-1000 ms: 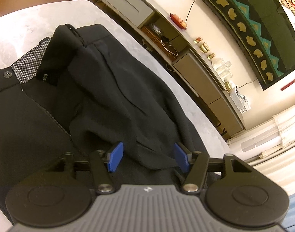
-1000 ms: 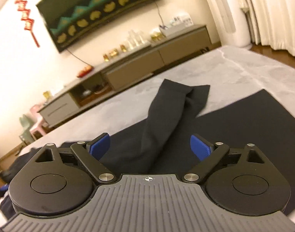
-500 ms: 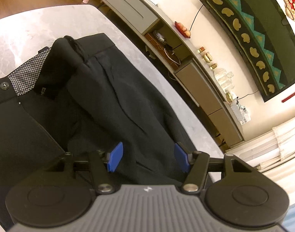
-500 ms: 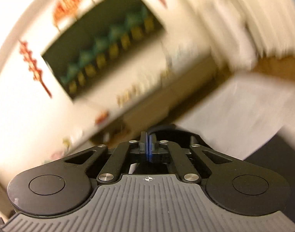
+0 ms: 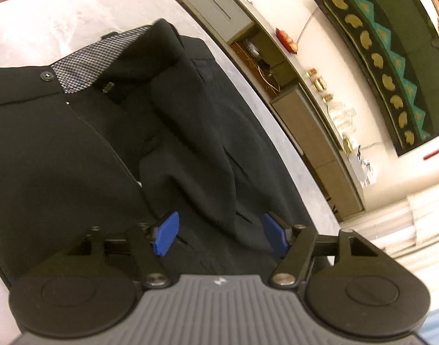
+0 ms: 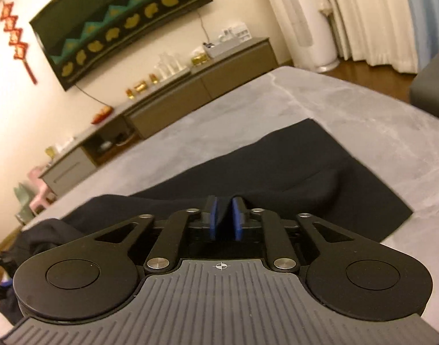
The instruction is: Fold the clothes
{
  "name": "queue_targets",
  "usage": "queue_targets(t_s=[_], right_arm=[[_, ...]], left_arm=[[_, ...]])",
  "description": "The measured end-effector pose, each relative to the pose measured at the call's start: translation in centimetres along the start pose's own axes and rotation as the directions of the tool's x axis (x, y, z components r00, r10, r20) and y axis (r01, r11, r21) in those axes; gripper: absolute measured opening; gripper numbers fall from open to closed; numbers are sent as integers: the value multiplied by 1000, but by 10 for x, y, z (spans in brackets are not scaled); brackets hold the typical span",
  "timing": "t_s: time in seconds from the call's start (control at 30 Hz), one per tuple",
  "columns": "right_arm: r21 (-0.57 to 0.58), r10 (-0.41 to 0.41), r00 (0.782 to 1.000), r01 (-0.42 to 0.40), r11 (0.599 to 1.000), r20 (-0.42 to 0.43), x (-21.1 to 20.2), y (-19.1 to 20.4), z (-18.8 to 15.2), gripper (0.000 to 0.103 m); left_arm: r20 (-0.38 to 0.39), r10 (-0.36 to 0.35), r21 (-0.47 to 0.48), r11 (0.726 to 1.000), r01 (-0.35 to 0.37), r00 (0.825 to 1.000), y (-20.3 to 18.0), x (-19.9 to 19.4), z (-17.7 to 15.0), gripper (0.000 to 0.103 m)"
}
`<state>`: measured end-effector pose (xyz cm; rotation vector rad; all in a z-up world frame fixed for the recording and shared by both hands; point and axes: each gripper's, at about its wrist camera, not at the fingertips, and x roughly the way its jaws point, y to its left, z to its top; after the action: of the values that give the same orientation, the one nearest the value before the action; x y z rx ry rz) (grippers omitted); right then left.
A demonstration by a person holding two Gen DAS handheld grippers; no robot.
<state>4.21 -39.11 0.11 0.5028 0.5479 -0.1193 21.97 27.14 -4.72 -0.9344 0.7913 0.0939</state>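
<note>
While the right claw [image 6: 222,220] pinches a ridge of dark cloth between its blue pads, nearly closed on it, the left claw [image 5: 219,233] hangs wide open over the upper part of the black trousers [image 5: 110,149], gripping nothing. The trousers lie spread across the grey marble-look surface [image 6: 348,109]: the waistband with its checked lining [image 5: 84,66] and button [image 5: 46,75] sits at the left claw's end, rumpled and turned back on itself, while one leg [image 6: 320,172] runs out flat toward the far corner in the right claw's view.

The risk, as I judge it, lies in that pinch. It seems to hold only a thin fold, so a quick lift could let the cloth slip free or raise one layer alone, leaving the fold crooked. With the left claw holding nothing, nothing anchors the waist end; a pull from the right would likely drag the whole garment along the smooth surface and deepen the creases near the fly [image 5: 104,141]. The waistband also lies near the rounded edge, where a hard tug might carry it over.
</note>
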Motion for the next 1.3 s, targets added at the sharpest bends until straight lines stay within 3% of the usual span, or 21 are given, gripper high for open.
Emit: queue_targets(t_s=[0.07, 0.23, 0.3, 0.33, 0.37, 0.4, 0.47, 0.53, 0.57, 0.6, 0.63, 0.73, 0.77, 0.87, 0.93, 1.03, 1.13, 1.23, 1.3], right_arm=[[-11, -24, 999, 24, 1000, 20, -4, 1, -1, 55], [-37, -50, 999, 50, 998, 20, -10, 7, -4, 58], [-29, -54, 999, 54, 998, 1, -4, 3, -5, 58], [-26, -56, 998, 56, 998, -9, -1, 2, -5, 58], [-24, -58, 998, 58, 998, -17, 2, 0, -6, 58], [-22, -60, 998, 60, 998, -24, 6, 0, -6, 58], [7, -64, 997, 64, 998, -39, 12, -7, -6, 58], [60, -64, 997, 67, 996, -53, 15, -16, -5, 58], [93, -61, 997, 66, 993, -56, 15, -21, -5, 58], [125, -58, 997, 65, 990, -59, 15, -27, -5, 58], [167, -47, 997, 57, 984, -65, 15, -32, -5, 58], [289, 7, 995, 21, 957, -96, 19, -46, -7, 66], [325, 24, 994, 12, 946, -106, 22, -49, -8, 69], [375, 46, 992, 0, 927, -114, 24, -51, -10, 69], [380, 40, 995, -1, 925, -93, 18, -52, -10, 69], [419, -19, 998, 41, 907, -58, 6, -67, -11, 70], [499, -65, 997, 78, 863, -43, -2, -90, -12, 71], [523, -73, 996, 90, 847, -52, -4, -100, -14, 71], [517, -88, 996, 88, 852, -26, -10, -102, -13, 71]], left_arm=[[7, -8, -33, 999, 9, 1000, 0, 5, 7, 77], [-38, 37, -29, 999, -38, 999, -8, 45, 22, 71], [-38, 54, 7, 999, -53, 998, -11, 58, 27, 40], [-36, 61, 39, 997, -60, 997, -13, 61, 28, 5], [-18, 62, 74, 995, -61, 998, -15, 61, 30, 2], [3, 45, 80, 996, -45, 999, -17, 57, 32, 2], [59, -74, 44, 996, 71, 996, -15, 22, 34, 1], [155, -220, 41, 975, 216, 963, -9, -37, 31, 1], [189, -230, 23, 973, 230, 955, 3, -59, 26, 2], [216, -216, -4, 975, 222, 952, 19, -79, 20, 2], [213, -171, -63, 980, 188, 962, 36, -84, 15, 5], [141, -3, -271, 962, 42, 990, 87, -84, 4, 22], [132, -22, -270, 961, 57, 991, 91, -83, 6, 39], [146, -2, -152, 988, 24, 989, 73, -78, 10, 55], [116, 32, -133, 991, -16, 993, 68, -67, 8, 56], [59, 27, -108, 994, -21, 998, 64, -52, -1, 57], [63, 104, 2, 995, -104, 993, 46, -43, -1, 61], [77, 159, 70, 984, -164, 984, 37, -39, -1, 59], [77, 179, 112, 976, -187, 981, 35, -36, -1, 34]])
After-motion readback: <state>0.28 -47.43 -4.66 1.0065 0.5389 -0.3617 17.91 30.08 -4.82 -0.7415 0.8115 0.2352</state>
